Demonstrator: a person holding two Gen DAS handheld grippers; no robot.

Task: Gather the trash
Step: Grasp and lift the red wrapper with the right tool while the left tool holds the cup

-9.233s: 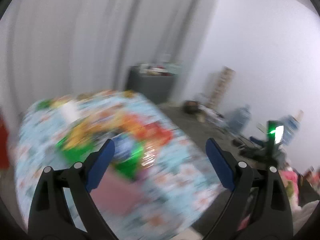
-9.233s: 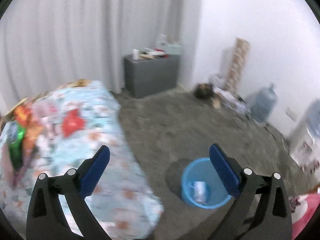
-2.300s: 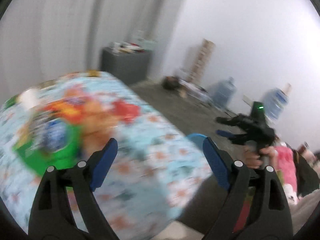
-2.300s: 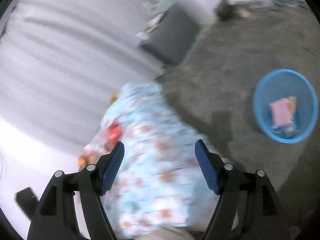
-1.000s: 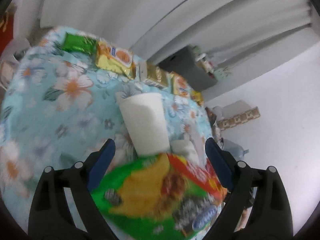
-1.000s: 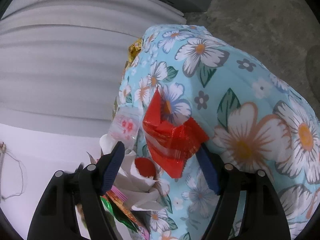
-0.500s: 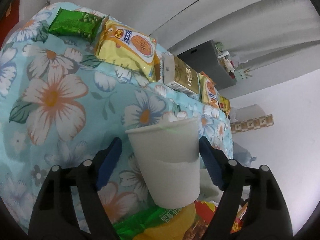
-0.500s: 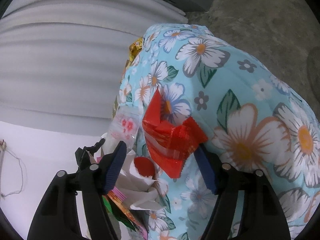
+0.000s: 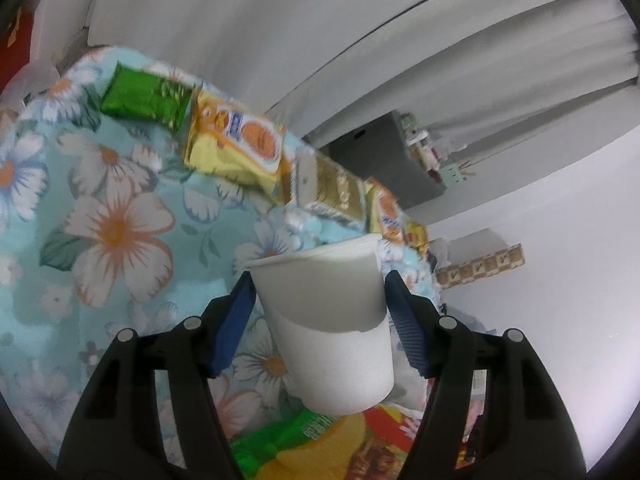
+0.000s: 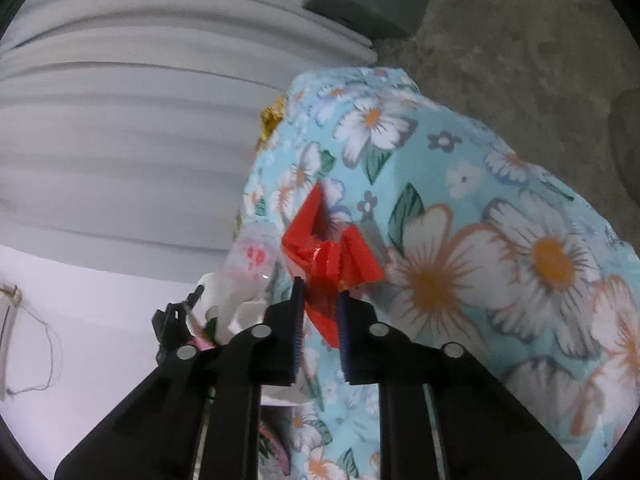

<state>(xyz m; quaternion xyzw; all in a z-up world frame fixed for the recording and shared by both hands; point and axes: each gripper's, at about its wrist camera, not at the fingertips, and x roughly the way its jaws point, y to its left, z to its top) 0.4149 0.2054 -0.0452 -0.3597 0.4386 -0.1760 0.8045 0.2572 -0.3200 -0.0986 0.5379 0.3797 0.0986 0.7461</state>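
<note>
The left gripper (image 9: 320, 292) has its jaws closed against the two sides of a white paper cup (image 9: 328, 320), one blue pad on each flank. The cup stands roughly upright in this view, mouth up, its long axis tilted a little so the base leans toward the camera. Under it lies a table covered by a blue flowered cloth (image 9: 112, 216). Along the far edge of the table sits a row of packets: a green packet (image 9: 146, 98), a yellow biscuit packet (image 9: 236, 148) and a gold box (image 9: 328, 188).

The right gripper (image 10: 320, 300) has its jaws drawn narrow, pinching a crumpled red wrapper (image 10: 328, 248). The wrapper rests on the cloth near the table's curtain-side edge, its long axis running away from the camera, its pointed end aimed at that edge.
</note>
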